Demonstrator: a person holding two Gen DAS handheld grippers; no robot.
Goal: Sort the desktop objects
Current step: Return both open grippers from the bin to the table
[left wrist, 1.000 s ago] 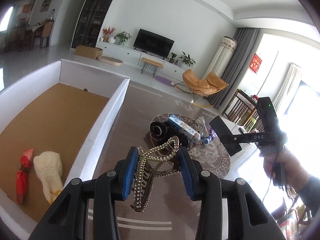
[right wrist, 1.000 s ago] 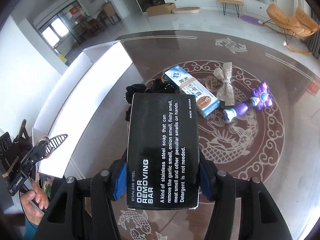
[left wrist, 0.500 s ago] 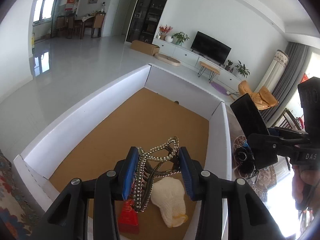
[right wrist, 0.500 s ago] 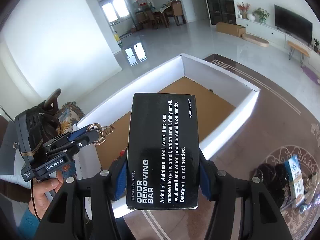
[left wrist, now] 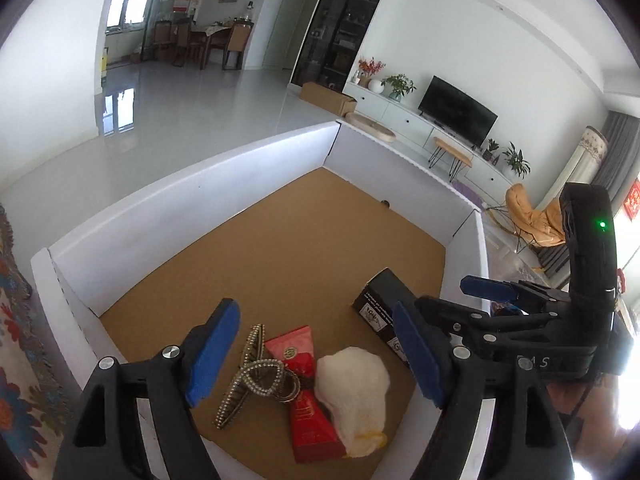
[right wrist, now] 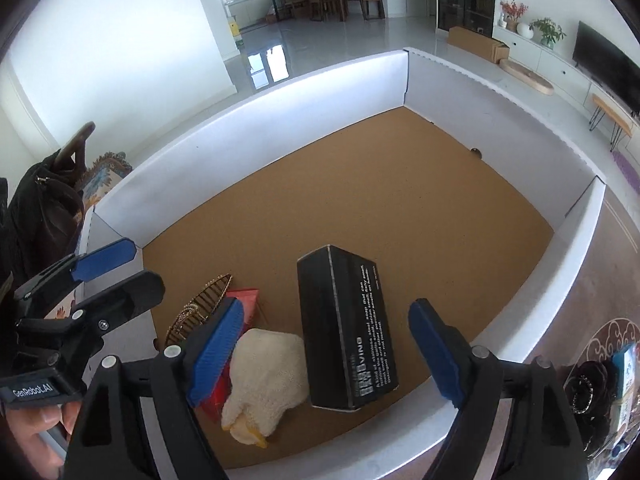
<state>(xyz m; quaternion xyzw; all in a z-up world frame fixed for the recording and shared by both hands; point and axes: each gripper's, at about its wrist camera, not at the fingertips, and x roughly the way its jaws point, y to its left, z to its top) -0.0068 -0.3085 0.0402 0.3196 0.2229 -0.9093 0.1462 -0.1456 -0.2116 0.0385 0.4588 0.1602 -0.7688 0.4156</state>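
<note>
A white-walled box with a brown floor holds a gold beaded hair claw, a red packet, a cream knitted item and a black odor-bar box. My left gripper is open above the hair claw. My right gripper is open above the black box, which lies on the floor of the white-walled box. The claw, packet and knitted item also show in the right wrist view. The right gripper shows in the left wrist view, and the left gripper shows in the right wrist view.
A brown patterned table lies right of the box, with black hair ties and a blue carton on it. A dark bag sits on a chair at left.
Both grippers have opened. The hair claw has dropped from the left gripper and the black box from the right; both now lie in the white box.
</note>
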